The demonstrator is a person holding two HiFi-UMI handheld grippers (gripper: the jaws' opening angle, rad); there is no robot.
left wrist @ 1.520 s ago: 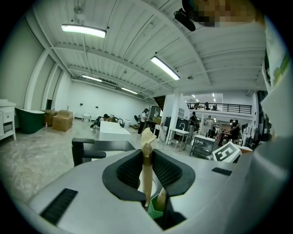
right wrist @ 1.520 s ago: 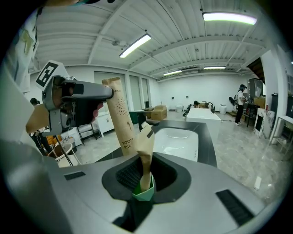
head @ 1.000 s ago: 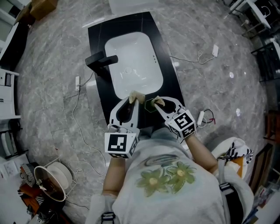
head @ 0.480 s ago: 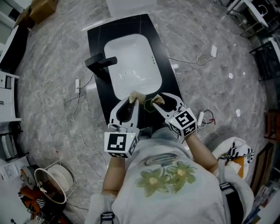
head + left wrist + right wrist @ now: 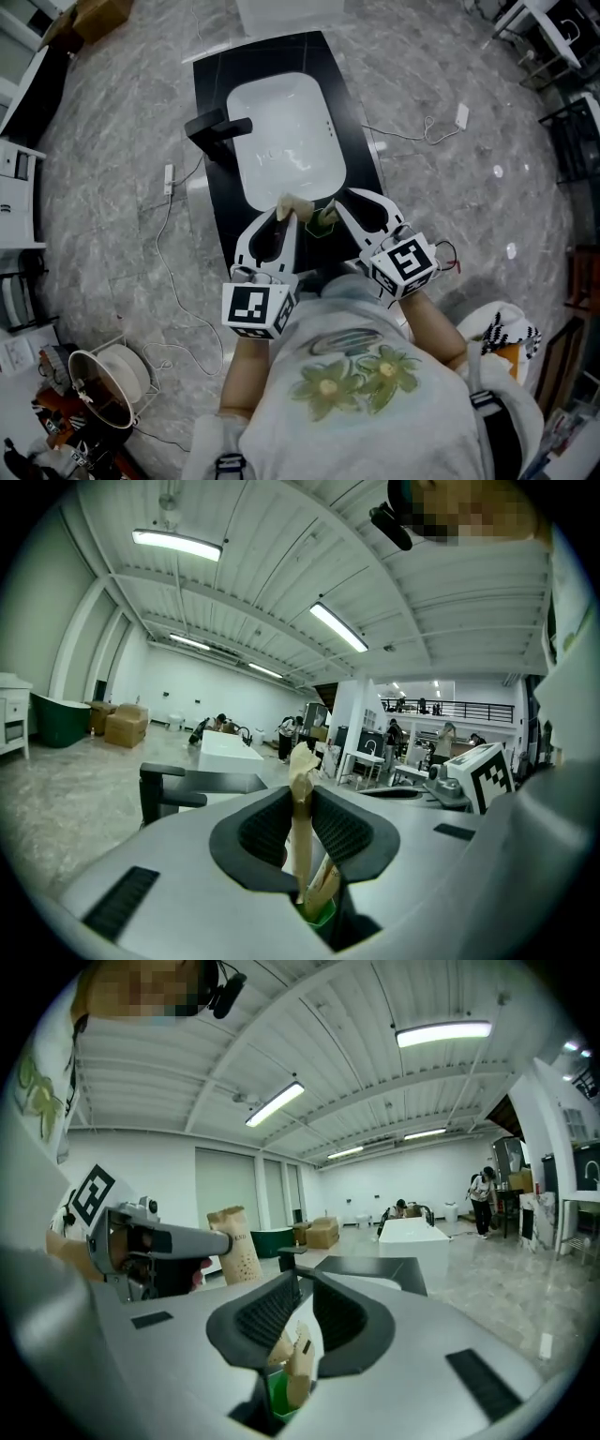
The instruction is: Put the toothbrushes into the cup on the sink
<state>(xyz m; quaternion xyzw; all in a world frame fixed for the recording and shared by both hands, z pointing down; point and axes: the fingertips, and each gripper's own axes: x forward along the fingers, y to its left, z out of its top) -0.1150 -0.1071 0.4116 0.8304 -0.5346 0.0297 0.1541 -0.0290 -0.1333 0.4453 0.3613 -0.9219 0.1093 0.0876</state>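
Over the cup (image 5: 324, 223) on the sink tabletop (image 5: 208, 94), left gripper (image 5: 287, 208) fingers clamp a wrapped toothbrush (image 5: 300, 789); right gripper (image 5: 339, 204) fingers, just closing partway, grip nothing; the cup, already holding others, may deflect it or tip

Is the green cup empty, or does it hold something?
Not empty: paper-wrapped toothbrushes stick up out of the green cup.

Black counter (image 5: 272, 52) with white basin (image 5: 286, 131), black faucet (image 5: 217, 129) and green cup (image 5: 324, 223).
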